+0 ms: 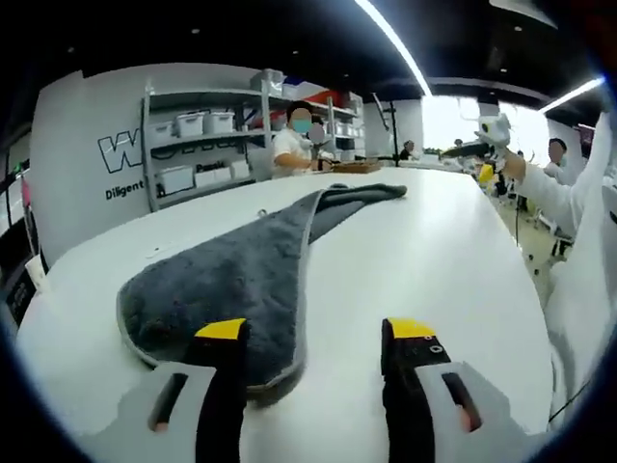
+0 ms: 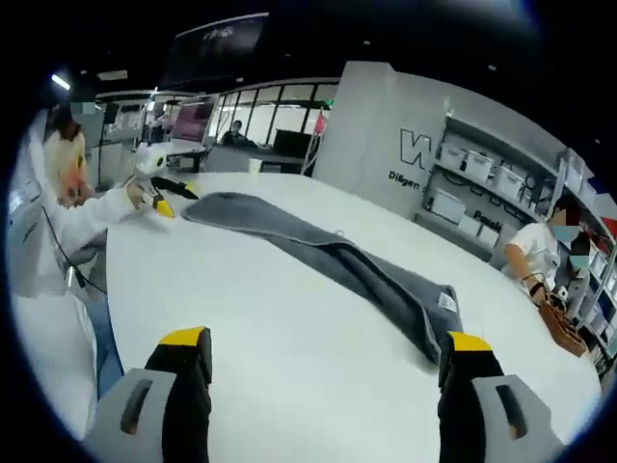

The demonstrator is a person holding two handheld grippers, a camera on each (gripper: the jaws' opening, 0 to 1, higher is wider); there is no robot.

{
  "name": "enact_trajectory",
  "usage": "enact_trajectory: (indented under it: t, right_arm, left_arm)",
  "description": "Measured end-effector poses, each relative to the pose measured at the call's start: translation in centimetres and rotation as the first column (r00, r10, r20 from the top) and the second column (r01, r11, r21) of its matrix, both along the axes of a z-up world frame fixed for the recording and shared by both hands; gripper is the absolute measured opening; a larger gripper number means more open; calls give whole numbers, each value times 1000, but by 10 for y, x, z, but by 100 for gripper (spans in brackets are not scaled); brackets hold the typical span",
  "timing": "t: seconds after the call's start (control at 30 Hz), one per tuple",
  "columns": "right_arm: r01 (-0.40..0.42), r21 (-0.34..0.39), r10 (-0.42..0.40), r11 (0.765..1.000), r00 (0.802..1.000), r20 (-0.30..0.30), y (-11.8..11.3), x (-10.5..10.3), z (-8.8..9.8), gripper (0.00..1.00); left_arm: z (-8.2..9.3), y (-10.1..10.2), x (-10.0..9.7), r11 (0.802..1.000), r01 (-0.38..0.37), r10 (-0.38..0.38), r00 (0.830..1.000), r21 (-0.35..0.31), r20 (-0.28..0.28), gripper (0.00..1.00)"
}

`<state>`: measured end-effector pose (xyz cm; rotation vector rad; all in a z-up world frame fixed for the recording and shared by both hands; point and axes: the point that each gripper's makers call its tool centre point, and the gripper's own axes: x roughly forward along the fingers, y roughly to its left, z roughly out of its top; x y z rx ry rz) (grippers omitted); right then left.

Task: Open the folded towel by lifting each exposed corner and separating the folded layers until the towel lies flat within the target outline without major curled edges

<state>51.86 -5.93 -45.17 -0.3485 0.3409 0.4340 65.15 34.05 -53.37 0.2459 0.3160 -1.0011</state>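
Grey towel lying stretched lengthwise on the white tabletop, partly folded along its length (a small tag near one end). Left tongs open, one tip over the towel's near edge; right tongs open above bare tabletop.

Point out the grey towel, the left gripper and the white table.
grey towel (image 1: 236,275), left gripper view, its wide near part.
left gripper (image 1: 316,340), left gripper view, midway between its yellow-tipped jaws.
white table (image 1: 424,251), left gripper view, bare top.
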Motion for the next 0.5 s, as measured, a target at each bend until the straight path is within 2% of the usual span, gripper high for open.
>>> enact_trajectory:
  t: [0.07, 0.23, 0.4, 0.5]
  right_arm:
    - [-10, -7, 10, 1000, 1000, 7, 5, -1, 1, 99]
    - [-28, 0, 28, 1000, 1000, 14, 10, -5, 1, 99]
    - [-19, 4, 19, 1000, 1000, 14, 7, -8, 0, 99]
    - [-13, 4, 13, 1000, 1000, 10, 3, -9, -2, 99]
  left_arm:
    - [-8, 5, 9, 998, -56, 57, 998, 39, -25, 48]
    - [-15, -3, 13, 997, -36, 40, 997, 68, -63, 34]
    - [-28, -7, 16, 987, -31, 46, 995, 157, -92, 25]
    - [-28, -8, 16, 988, -34, 51, 993, 154, -107, 19]
